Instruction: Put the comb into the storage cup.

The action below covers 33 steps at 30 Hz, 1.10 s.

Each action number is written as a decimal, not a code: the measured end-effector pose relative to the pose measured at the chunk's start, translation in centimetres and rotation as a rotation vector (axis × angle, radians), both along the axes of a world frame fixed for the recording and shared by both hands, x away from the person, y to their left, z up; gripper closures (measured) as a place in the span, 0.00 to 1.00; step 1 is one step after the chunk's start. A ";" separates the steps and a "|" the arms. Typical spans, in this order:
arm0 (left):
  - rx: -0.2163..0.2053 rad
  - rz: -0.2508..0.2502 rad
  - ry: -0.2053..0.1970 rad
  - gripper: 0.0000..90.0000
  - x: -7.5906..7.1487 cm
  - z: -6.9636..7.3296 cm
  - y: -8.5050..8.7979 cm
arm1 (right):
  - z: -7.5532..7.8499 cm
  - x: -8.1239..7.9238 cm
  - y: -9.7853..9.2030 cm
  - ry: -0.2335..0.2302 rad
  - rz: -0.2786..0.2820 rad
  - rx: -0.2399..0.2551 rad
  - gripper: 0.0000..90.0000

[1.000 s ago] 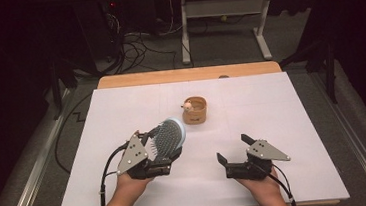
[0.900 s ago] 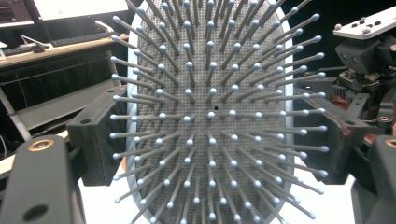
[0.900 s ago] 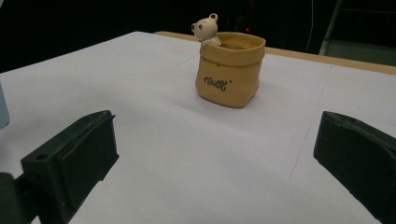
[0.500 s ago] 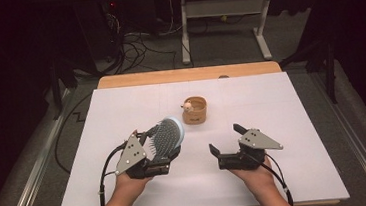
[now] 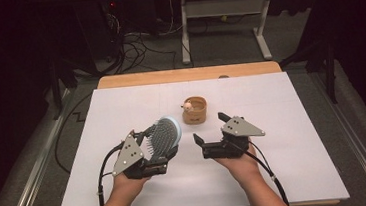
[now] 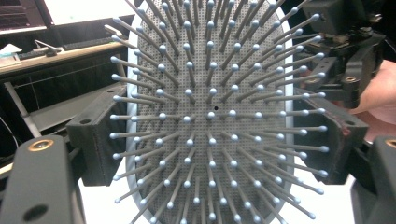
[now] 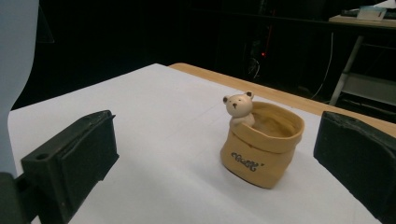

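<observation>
room: dark | floor (image 5: 319, 78): grey carpet, cables (image 5: 131, 45) | white desk frame (image 5: 223, 9) behind

White sheet (image 5: 287, 174) on wooden table (image 5: 188, 75); cables (image 5: 131, 45) behind

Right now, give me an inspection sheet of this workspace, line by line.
Surface: white sheet over a wooden table; no spills seen.
Job's things: hairbrush with grey bristles, lifted off the sheet; tan bear pot upright on the sheet, apart from both grippers.
Clutter: nothing seen.
Grippers: left gripper shut on the hairbrush's head, a jaw at each edge; right gripper open with nothing between the jaws, facing the bear pot.
Cables: a black cable trails from each gripper; loose cables on the floor behind.
Surroundings: dark room, white desk frame beyond the table.
</observation>
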<state>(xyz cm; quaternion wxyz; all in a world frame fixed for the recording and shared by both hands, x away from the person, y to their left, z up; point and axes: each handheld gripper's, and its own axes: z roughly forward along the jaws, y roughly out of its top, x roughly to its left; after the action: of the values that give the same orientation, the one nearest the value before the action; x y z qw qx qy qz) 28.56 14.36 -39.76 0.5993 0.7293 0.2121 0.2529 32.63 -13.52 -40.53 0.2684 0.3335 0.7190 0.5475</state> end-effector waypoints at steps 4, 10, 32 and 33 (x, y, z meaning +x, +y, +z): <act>0.002 0.002 -0.002 0.22 -0.1 0.0 -0.1 | -0.6 -0.2 0.4 0.009 0.019 0.014 0.00; 0.010 -0.004 -0.011 0.22 -0.6 0.0 -0.5 | -1.1 -1.1 0.3 0.031 0.033 0.000 0.00; 0.044 0.003 -0.025 0.22 -1.0 -0.2 -1.3 | 1.9 -3.3 0.0 -0.008 0.100 0.099 0.01; 0.042 0.005 -0.024 0.22 -1.0 -0.3 -1.3 | 2.0 -3.4 0.0 -0.008 0.102 0.101 0.01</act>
<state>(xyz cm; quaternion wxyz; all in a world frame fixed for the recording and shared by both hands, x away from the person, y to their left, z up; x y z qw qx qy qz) 27.55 13.08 -40.02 0.5858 0.7380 0.2017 0.2675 29.24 -13.51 -38.56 0.2259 0.3074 0.7054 0.5974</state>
